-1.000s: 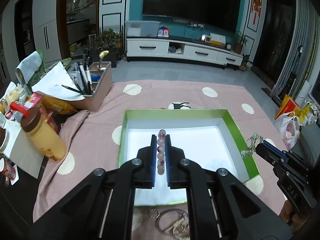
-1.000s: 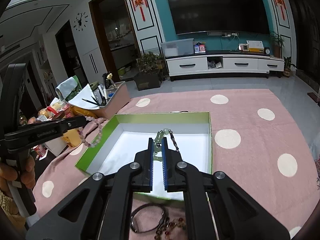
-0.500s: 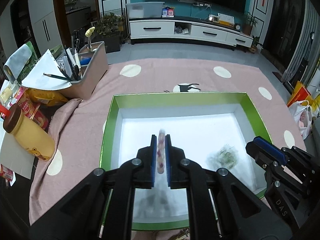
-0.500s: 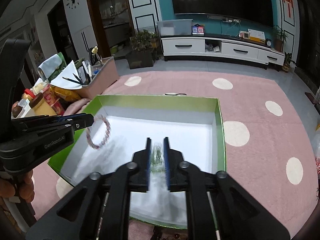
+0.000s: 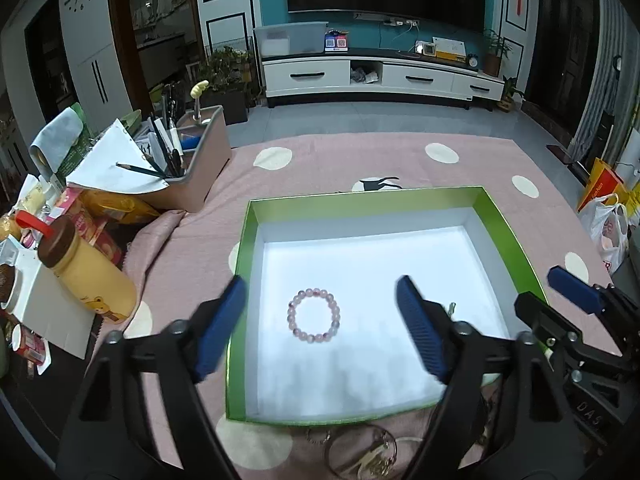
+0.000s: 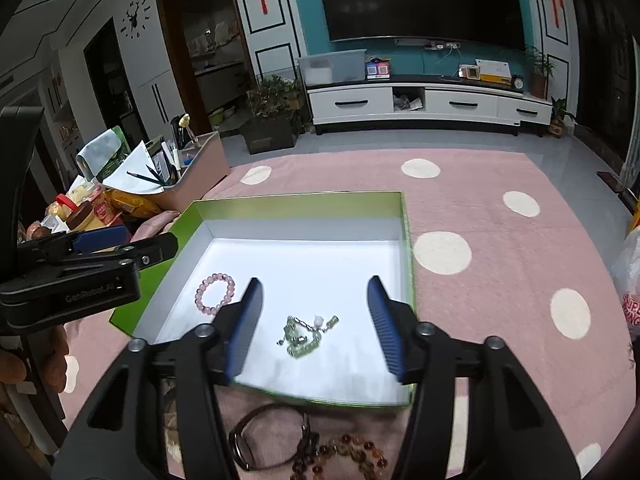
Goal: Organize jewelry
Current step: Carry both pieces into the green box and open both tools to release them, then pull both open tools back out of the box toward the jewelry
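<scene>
Between our two pairs of opening, empty jaws, the pink bead bracelet (image 5: 313, 315) lies flat in the green box (image 5: 507, 227) below the left gripper (image 5: 320, 324), the green charm piece (image 6: 306, 334) below the right gripper (image 6: 316, 326), so loose jewelry (image 6: 340, 454) on the cloth nearest us comes next.
</scene>
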